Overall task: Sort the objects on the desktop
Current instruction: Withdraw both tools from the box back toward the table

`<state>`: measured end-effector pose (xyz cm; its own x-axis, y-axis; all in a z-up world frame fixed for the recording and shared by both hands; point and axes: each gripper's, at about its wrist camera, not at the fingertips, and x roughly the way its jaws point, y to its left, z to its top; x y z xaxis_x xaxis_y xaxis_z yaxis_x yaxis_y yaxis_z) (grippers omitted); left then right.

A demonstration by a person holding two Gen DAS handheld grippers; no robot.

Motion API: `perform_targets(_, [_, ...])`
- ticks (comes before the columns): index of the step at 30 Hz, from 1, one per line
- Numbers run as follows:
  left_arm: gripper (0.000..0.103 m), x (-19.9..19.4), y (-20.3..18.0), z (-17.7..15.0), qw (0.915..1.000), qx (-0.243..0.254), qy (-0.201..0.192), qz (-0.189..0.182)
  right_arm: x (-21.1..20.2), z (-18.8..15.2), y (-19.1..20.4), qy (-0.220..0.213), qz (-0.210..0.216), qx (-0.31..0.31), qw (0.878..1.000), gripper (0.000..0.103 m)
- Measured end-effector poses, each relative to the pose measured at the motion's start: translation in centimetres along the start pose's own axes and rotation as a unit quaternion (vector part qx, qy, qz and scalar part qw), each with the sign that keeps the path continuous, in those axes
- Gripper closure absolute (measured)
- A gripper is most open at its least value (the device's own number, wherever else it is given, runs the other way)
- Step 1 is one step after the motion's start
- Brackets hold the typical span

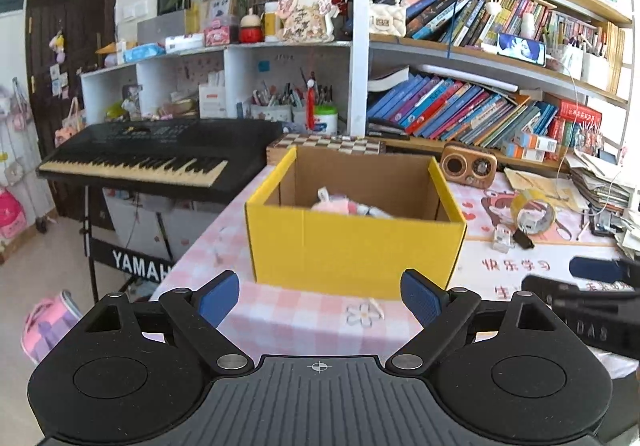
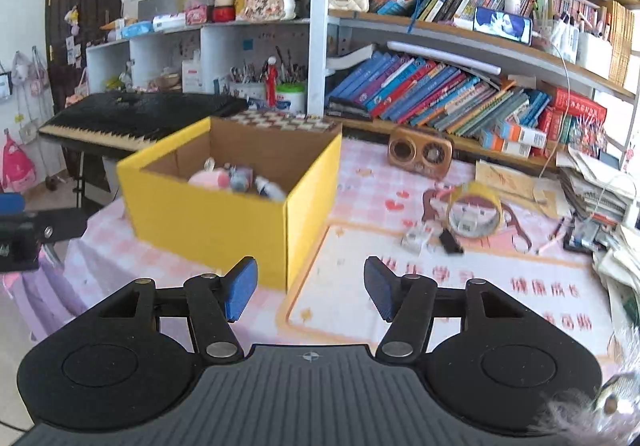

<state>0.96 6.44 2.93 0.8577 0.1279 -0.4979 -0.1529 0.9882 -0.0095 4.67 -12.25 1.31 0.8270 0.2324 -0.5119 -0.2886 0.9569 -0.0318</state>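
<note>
On pink checked tablecloth (image 1: 288, 310), near desk's left edge: yellow cardboard box (image 1: 352, 246) sitting upright, top flaps open; holding pink plush toy (image 1: 334, 203) plus several small items, blurred, not identifiable singly.

Facing box from front: left gripper (image 1: 319, 296) hovering apart from near wall; blue pads (image 1: 420, 296) standing wide, released; gripping nothing; only tablecloth and a small flower-shaped piece (image 1: 364, 313) showing between them.

Approaching from box's right-hand corner: right gripper (image 2: 311, 292) hovering over edge of printed desk mat (image 2: 460, 298); pads (image 2: 240, 292) parted moderately, released, carrying nothing; showing also as dark blurred shape at right edge of left wrist view.

Lying on mat, well right of box: yellow tape roll (image 2: 474, 215) standing on edge, tilted; small white object (image 2: 416, 238) and small black object (image 2: 450, 242) sitting just beside roll's base, touching or nearly so, cannot tell which.

Standing behind tape roll, near shelf base: wooden retro speaker (image 2: 420, 151); upright.

Resting behind box: chequered board (image 1: 328, 143), partly hidden by box's rear wall.

Standing left of desk: black keyboard (image 1: 152, 157) on stand.

Filling background: bookshelves (image 1: 460, 113) with leaning books; paper stack (image 2: 600, 197) piling at desk's far right.

Showing at right wrist view's lower right corner: fuzzy greyish material, unidentifiable.
</note>
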Motion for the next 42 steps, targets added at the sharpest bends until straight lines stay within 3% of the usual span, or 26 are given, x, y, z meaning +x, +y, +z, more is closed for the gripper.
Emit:
perform_targets(15, [0.013, -1.1, -0.5, -2.4, 0.9993, 0.009, 0.026, -0.026, -2.0, -3.0, 1.2, 0.024, -0.001, 0.0, 1.0, 0.044])
perform_targets(42, [0.013, 0.5, -4.4, -3.6, 0.9913, 0.046, 0.069, -0.102, -2.9, -5.2, -1.5, 0.059, -0.056, 0.038, 0.996, 0.04])
